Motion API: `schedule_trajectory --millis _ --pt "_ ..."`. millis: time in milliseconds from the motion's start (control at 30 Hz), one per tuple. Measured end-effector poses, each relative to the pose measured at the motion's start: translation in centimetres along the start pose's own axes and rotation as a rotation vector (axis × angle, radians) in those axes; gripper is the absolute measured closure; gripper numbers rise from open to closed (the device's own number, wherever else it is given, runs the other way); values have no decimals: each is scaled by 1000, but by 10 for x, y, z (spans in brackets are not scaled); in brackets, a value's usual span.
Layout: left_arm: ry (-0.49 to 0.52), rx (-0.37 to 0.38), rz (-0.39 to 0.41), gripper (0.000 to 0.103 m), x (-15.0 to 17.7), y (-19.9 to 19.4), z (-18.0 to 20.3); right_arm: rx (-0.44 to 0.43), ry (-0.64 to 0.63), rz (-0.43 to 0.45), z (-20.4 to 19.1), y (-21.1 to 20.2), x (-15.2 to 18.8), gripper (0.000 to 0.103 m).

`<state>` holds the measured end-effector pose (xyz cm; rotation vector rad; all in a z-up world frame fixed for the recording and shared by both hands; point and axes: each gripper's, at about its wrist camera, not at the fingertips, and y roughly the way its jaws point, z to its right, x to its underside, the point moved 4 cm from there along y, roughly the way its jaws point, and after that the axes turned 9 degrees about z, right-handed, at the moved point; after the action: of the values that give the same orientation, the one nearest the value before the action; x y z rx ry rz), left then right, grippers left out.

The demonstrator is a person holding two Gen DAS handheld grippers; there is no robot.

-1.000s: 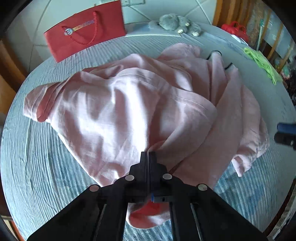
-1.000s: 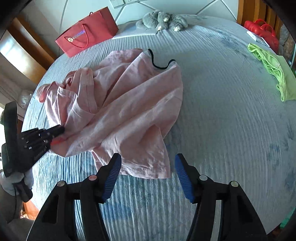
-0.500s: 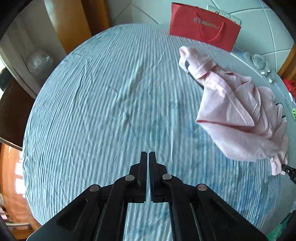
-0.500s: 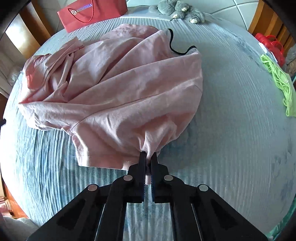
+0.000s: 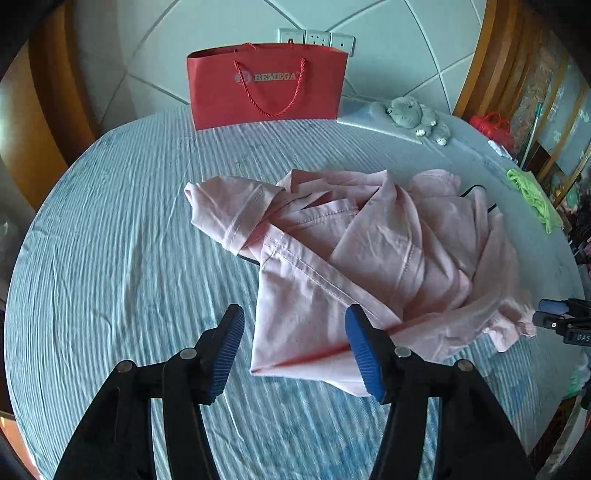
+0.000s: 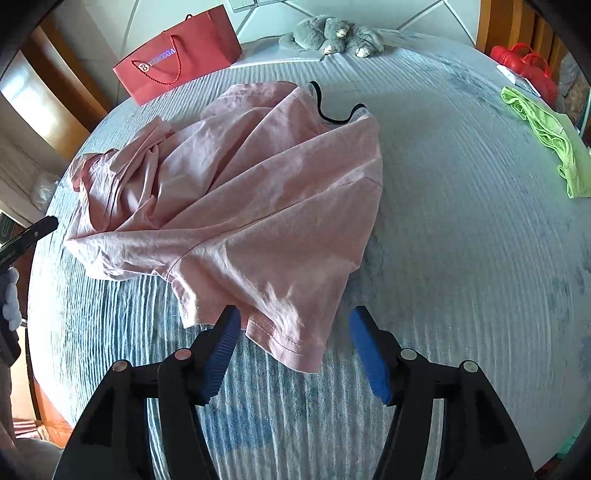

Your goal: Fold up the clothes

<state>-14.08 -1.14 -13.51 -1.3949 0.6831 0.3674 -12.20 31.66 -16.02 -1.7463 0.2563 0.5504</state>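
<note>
A crumpled pink T-shirt with a black neck trim lies on the blue striped bed. My left gripper is open, its jaws on either side of the shirt's near corner, holding nothing. The right gripper's tip shows at the right edge of the left wrist view, by the shirt's far hem. In the right wrist view the shirt spreads ahead, and my right gripper is open with its jaws astride the near hem. The left gripper's tip shows at the left edge there.
A red paper bag stands at the head of the bed. A grey plush toy lies beside it. A green garment lies at the right edge, with a red bag behind it. Wooden furniture flanks the bed.
Both grippers have opened. The right one let go of the shirt's hem, which now lies on the bed. The left one has swung back to face the shirt.
</note>
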Motion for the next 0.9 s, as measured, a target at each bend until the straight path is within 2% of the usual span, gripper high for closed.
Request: schedule_trajectory --millis 100,133,200,233,267,300,333,400,500,633,767,900 --pt "54 19 -33 45 -2 22 8 -5 7 8 2 2 -2 36" --pt "63 23 -48 45 0 28 13 -2 2 5 1 6 -4 32" --pt "65 31 -88 46 5 41 21 10 -16 -11 -3 17 -7 30" --pt "65 36 -108 61 7 47 25 9 -24 -21 -6 22 -7 30" --pt "56 30 -115 97 9 49 27 0 -30 -32 -9 27 -6 32" --pt "37 17 -109 99 9 48 26 5 -47 -39 -14 29 -5 48" --pt "19 4 -104 99 10 47 26 29 -75 -40 -18 30 -5 77" --pt "-15 -8 -55 99 1 29 21 64 -115 -38 -25 30 -6 99" --pt "-64 -19 37 99 -16 -9 10 37 -91 -6 -27 22 -13 99" --pt "-112 -22 140 99 -40 -65 -13 -15 -39 114 -22 -18 -35 99" --pt "-126 -18 149 99 -64 -66 -21 -61 -7 205 -20 -46 -62 99" --pt "-134 -17 169 99 -93 -65 -30 -57 -24 268 -27 -45 -102 100"
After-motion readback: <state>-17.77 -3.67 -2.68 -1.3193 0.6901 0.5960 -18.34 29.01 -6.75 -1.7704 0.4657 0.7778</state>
